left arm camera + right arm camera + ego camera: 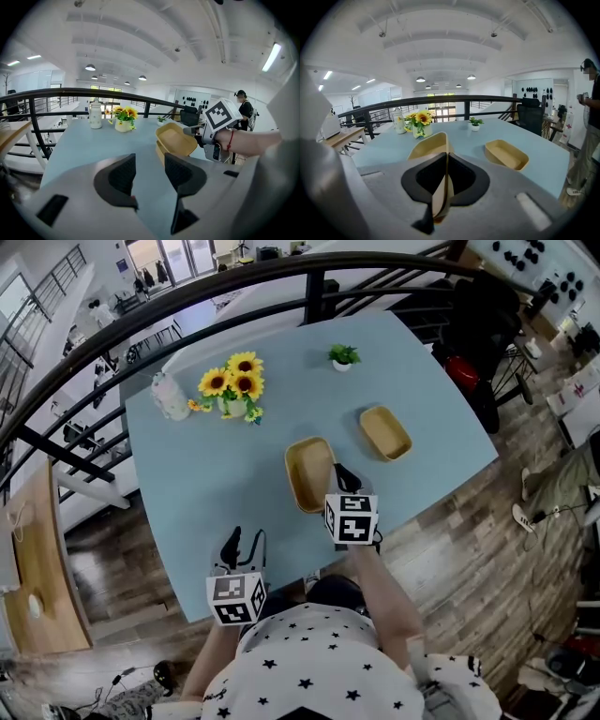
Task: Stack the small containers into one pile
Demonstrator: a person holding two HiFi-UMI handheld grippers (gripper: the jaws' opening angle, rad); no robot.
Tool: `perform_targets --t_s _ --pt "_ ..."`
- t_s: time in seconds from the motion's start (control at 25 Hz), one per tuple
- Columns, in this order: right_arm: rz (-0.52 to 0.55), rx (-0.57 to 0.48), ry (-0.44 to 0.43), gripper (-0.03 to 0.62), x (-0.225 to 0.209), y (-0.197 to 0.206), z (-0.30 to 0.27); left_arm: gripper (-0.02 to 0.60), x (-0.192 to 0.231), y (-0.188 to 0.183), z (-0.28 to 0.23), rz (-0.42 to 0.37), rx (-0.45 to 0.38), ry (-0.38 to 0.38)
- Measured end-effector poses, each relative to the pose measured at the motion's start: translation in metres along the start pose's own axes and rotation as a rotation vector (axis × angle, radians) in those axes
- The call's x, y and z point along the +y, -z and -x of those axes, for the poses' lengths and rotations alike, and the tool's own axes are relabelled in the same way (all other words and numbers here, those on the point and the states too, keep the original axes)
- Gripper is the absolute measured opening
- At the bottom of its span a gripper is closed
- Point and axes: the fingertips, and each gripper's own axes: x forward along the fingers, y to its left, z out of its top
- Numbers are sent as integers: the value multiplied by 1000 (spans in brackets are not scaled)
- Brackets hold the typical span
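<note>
The right tongs (444, 161) pinch the thin rim of the near tray (309, 472), by the surface's (206, 465) front edge. The far tray (385, 432) lies towards its right edge. The left tongs (150, 171) are spread, empty. The trays look light, stiff and smooth, so a rim pinch should hold but may pivot.

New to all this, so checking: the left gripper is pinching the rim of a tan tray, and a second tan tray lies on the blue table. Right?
Not quite: it is the right gripper that pinches the rim of the tan tray, as the right gripper view shows. The second tan tray does lie on the blue table.
</note>
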Motion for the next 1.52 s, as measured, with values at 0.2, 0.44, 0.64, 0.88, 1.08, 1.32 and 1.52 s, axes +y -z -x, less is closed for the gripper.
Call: perform_targets --t_s 0.2,0.44,0.64,0.88,1.08,1.32,1.52 --pt "-8 20 -4 21 2 7 -6 187 0 -4 -6 -4 3 0" --pt "-14 41 1 21 0 15 -8 187 -2 -3 -9 -8 16 3" --pt "-20 62 13 21 -6 26 -11 187 -3 1 -13 -10 26 5" --pt "-23 82 20 21 -9 36 -14 187 -4 0 -14 -14 29 4" --pt "-23 92 18 21 -9 40 -16 187 -4 1 -16 -12 34 -1" --pt "-16 119 17 21 -10 49 -19 187 -5 0 -18 -8 38 -2" --pt "-14 127 12 21 -11 54 -21 187 -4 0 -21 -7 38 -5"
